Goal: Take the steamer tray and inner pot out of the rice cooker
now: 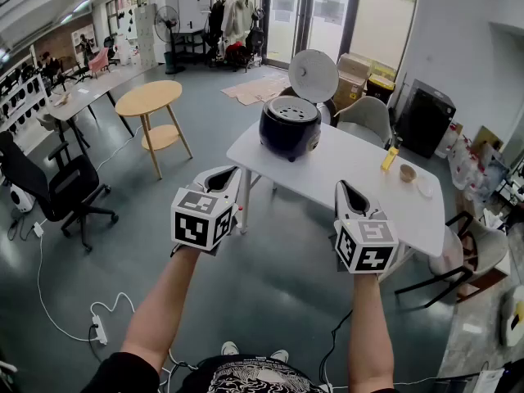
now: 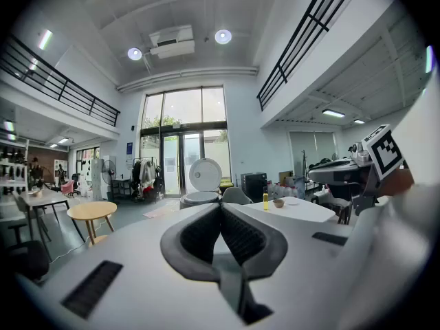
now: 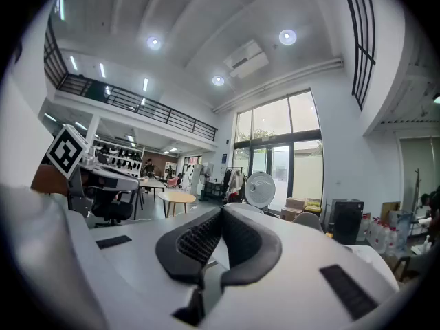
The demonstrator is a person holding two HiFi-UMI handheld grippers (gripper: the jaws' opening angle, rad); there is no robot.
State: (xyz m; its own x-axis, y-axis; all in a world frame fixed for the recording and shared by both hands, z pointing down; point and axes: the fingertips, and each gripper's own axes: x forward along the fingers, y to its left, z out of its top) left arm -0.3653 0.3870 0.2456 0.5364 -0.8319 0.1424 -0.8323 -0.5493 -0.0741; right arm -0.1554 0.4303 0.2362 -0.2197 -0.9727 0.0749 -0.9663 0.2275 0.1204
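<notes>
Dark round rice cooker (image 1: 290, 129), white lid raised, perforated steamer tray (image 1: 293, 110) seated in its top, stands on white rectangular table (image 1: 344, 174). Left gripper (image 1: 225, 176), right gripper (image 1: 348, 193): jaws pressed together, empty, well apart from cooker.

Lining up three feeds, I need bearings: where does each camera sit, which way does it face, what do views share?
Head view: person's head, looking forward-down at table and rice cooker; forearms, left gripper, right gripper show.
Left gripper view: on the left gripper, along its shut jaws toward the rice cooker; right gripper at right.
Right gripper view: likewise from the right gripper; left gripper at left.
All share the open rice cooker.
</notes>
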